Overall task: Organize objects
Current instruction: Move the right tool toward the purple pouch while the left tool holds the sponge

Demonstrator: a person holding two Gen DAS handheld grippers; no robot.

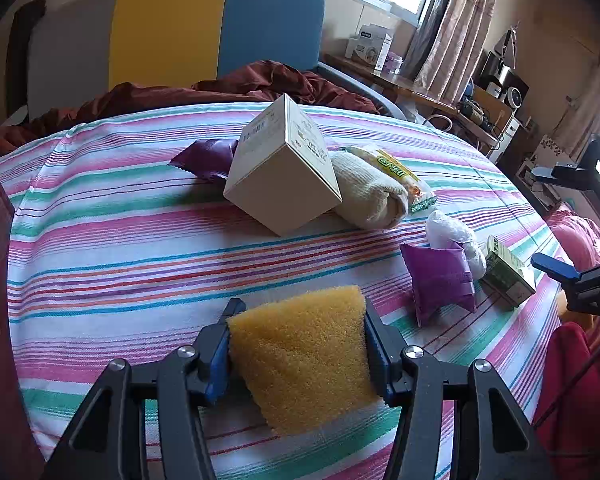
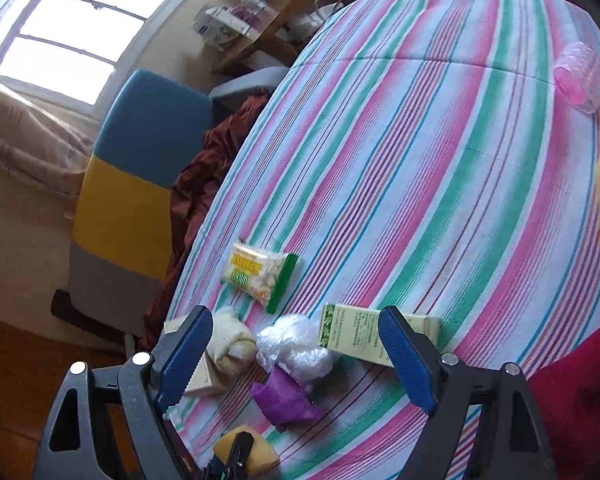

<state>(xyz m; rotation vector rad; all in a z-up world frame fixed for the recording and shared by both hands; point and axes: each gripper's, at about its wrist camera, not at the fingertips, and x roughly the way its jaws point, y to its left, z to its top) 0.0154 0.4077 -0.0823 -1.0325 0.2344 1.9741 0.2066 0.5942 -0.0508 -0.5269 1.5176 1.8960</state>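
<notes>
on the striped bedspread point(image 1: 140, 216), the left gripper point(image 1: 300, 360) is squeezing a yellow sponge point(image 1: 304, 356) — blue pads pressing into both of its sides, the foam bulging up between them, low over the cover. across the bed, the right gripper point(image 2: 296, 356) is hanging wide open with nothing between its fingers, hovering over a cluster of clutter. under it a crumpled clear plastic bag point(image 2: 296, 346) is lying against a purple packet point(image 2: 284, 398), a green-and-cream carton point(image 2: 352, 334) sitting just beside them. further back a cream box point(image 1: 284, 168) is tilting up on one edge, leaning on a rolled cream sock point(image 1: 372, 196), a yellow-green snack bag point(image 2: 260, 276) just behind. a second purple packet point(image 1: 208, 158) is peeking out beside the box — a pink translucent container point(image 2: 580, 76) sitting well apart.
</notes>
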